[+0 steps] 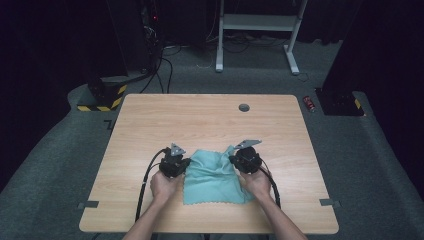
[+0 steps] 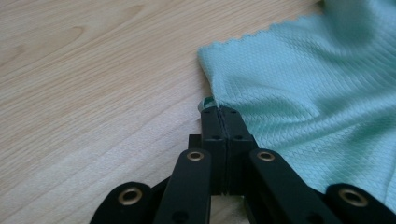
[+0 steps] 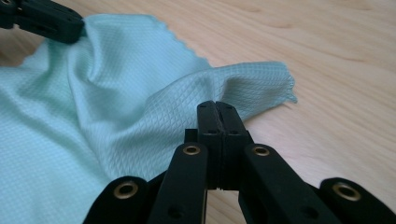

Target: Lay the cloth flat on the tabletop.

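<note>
A teal waffle-weave cloth (image 1: 212,180) lies rumpled on the wooden table (image 1: 210,120), near its front edge. My left gripper (image 1: 183,163) sits at the cloth's far left corner. In the left gripper view its jaws are shut on the cloth's edge (image 2: 208,102), and the cloth (image 2: 308,93) spreads to the right. My right gripper (image 1: 235,160) is at the far right corner, shut on a raised fold of the cloth (image 3: 243,84). The cloth (image 3: 93,102) bunches between the two grips. The left gripper's jaws also show at the top left of the right gripper view.
A grey cable hole (image 1: 244,107) is set in the table near its far edge. Grey tape tabs (image 1: 89,204) mark the front corners. On the floor beyond are a white desk frame (image 1: 257,22), a yellow-and-black striped base (image 1: 102,97) and a small red item (image 1: 310,103).
</note>
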{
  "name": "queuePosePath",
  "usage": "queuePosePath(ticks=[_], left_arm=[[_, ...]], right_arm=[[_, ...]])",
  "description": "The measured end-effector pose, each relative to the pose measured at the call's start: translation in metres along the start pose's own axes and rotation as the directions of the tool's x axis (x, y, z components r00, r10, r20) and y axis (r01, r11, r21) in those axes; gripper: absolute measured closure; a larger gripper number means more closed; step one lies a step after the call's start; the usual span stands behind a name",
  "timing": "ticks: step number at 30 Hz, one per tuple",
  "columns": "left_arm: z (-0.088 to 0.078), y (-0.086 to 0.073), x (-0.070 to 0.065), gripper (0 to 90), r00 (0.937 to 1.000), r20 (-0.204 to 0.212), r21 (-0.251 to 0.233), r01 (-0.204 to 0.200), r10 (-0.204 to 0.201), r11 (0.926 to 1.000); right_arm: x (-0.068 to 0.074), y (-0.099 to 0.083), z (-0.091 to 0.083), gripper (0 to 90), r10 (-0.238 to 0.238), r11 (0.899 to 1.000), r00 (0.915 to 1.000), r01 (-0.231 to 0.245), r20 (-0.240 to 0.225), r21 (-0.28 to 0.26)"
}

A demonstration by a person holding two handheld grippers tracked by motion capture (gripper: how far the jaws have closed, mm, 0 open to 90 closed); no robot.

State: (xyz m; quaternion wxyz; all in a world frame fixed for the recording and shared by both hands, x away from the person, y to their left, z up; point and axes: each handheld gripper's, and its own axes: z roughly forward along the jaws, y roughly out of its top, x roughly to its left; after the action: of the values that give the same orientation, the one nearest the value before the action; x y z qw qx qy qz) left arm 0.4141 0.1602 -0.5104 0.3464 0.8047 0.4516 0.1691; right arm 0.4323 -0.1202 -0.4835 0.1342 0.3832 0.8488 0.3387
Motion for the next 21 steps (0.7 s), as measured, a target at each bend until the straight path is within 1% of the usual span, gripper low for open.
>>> queuePosePath(ticks=[3, 4, 5, 7, 9, 11, 12, 13, 14, 16, 17, 20, 21], left_arm=[[-0.002, 0.008, -0.001, 89.5, 0.9998, -0.008, -0.015, -0.017, 0.017, 0.9997], [-0.003, 0.01, -0.001, 89.5, 0.9998, -0.012, -0.028, -0.017, 0.017, 0.9995], [-0.003, 0.012, -0.001, 89.5, 0.9997, -0.013, -0.025, -0.02, 0.02, 0.9995], [0.001, 0.014, -0.001, 89.5, 0.9994, -0.019, -0.016, -0.028, 0.028, 0.9995], [0.007, 0.015, -0.002, 89.5, 0.9991, -0.027, 0.005, -0.033, 0.033, 0.9994], [0.013, 0.014, -0.003, 89.3, 0.9986, -0.037, 0.03, -0.038, 0.039, 0.9988], [0.015, 0.014, -0.003, 89.1, 0.9984, -0.04, 0.036, -0.038, 0.04, 0.9986], [0.015, 0.013, -0.003, 88.9, 0.9984, -0.041, 0.034, -0.038, 0.04, 0.9987], [0.014, 0.013, -0.003, 88.7, 0.9984, -0.039, 0.032, -0.038, 0.039, 0.9988], [0.011, 0.012, -0.002, 88.5, 0.9986, -0.038, 0.031, -0.037, 0.038, 0.9988], [0.01, 0.013, -0.001, 87.2, 0.999, -0.034, 0.024, -0.03, 0.031, 0.9993], [0.007, 0.016, 0.003, 77.3, 0.9997, -0.024, -0.002, 0.004, -0.004, 1.0], [0.008, 0.018, 0.004, 74.0, 0.9997, -0.025, 0.0, 0.003, -0.003, 1.0]], right_arm=[[-0.006, 0.0, -0.01, 90.0, -0.018, 1.0, 0.9994, 0.018, 0.028, 0.004], [-0.007, 0.0, -0.012, 90.0, -0.025, 1.0, 0.9989, 0.025, 0.04, 0.006], [-0.009, 0.0, -0.014, 90.0, -0.036, 0.999, 0.998, 0.035, 0.052, 0.008], [-0.011, -0.002, -0.016, 90.0, -0.038, 0.999, 0.9963, 0.036, 0.077, 0.024], [-0.015, -0.005, -0.012, 90.0, -0.03, 0.999, 0.9967, 0.026, 0.076, 0.043], [-0.016, -0.008, -0.004, 89.3, -0.025, 0.997, 0.9971, 0.02, 0.072, 0.08], [-0.016, -0.009, -0.001, 85.6, -0.019, 0.996, 0.9971, 0.013, 0.074, 0.085], [-0.017, -0.011, 0.0, 80.2, -0.008, 0.997, 0.9976, 0.003, 0.069, 0.073], [-0.02, -0.012, -0.001, 77.9, 0.022, 0.998, 0.9982, -0.025, 0.055, 0.057], [-0.027, -0.015, -0.005, 73.9, 0.079, 0.997, 0.9956, -0.08, 0.051, 0.02], [-0.031, -0.017, -0.008, 72.0, 0.108, 0.994, 0.993, -0.108, 0.049, 0.008], [-0.041, -0.021, -0.015, 67.4, 0.162, 0.987, 0.9855, -0.16, 0.052, -0.029], [-0.043, -0.021, -0.017, 65.4, 0.173, 0.984, 0.9834, -0.171, 0.053, -0.043]])
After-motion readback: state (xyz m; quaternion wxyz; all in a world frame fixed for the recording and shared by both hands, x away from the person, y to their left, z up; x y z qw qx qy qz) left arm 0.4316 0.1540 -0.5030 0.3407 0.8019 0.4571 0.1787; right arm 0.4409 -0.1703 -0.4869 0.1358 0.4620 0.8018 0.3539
